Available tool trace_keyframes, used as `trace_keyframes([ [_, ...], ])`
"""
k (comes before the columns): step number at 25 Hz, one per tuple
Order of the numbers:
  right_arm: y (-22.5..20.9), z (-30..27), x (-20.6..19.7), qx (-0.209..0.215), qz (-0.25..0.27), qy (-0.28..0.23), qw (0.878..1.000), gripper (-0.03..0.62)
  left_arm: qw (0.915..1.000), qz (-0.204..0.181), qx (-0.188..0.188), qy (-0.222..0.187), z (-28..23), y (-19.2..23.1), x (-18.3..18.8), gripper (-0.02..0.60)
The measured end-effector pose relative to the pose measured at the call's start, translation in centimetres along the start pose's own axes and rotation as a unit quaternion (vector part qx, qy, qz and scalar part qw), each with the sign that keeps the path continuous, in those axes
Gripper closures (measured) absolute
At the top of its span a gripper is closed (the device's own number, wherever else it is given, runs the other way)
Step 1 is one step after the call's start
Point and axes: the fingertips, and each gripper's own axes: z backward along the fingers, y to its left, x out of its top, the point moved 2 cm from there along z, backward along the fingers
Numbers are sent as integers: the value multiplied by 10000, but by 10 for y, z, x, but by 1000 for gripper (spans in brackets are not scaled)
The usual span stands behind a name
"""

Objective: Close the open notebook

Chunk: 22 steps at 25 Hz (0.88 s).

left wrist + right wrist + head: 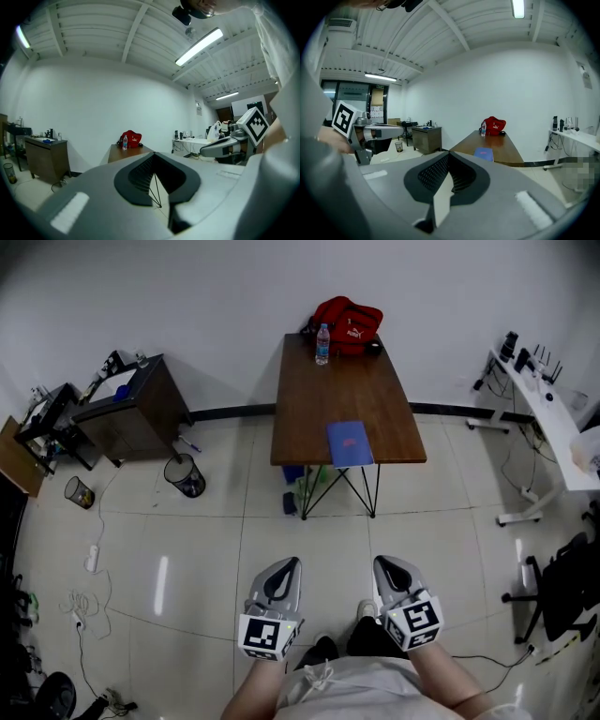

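Observation:
A blue notebook [349, 443] lies flat, cover up, near the front edge of the brown wooden table [319, 399]; it also shows far off in the right gripper view as the notebook [483, 153]. Both grippers hang low in front of the person, well short of the table. My left gripper [293, 562] has its jaws together with nothing between them, and my right gripper [380, 561] looks the same. In the left gripper view the left gripper [153, 153] points at the table, and in the right gripper view the right gripper [449, 153] does too.
A red bag [349, 322] and a water bottle [322, 343] stand at the table's far end. A dark cabinet [131, 409] and a mesh bin [186, 474] are at the left. A white desk [553, 418] and a chair [562, 587] are at the right.

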Motion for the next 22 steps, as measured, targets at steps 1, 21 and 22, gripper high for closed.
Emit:
trace_keyframes([
  [1, -3, 2, 2, -8, 23, -21, 10000, 587, 10000, 20, -8, -34, -4, -3, 3, 575],
  [21, -82, 15, 23, 283, 99, -232, 9993, 588, 9998, 48, 138, -143, -67, -60, 38, 575],
  [22, -84, 15, 23, 285, 101, -235, 9993, 588, 9998, 46, 142, -133, -69, -60, 38, 575],
])
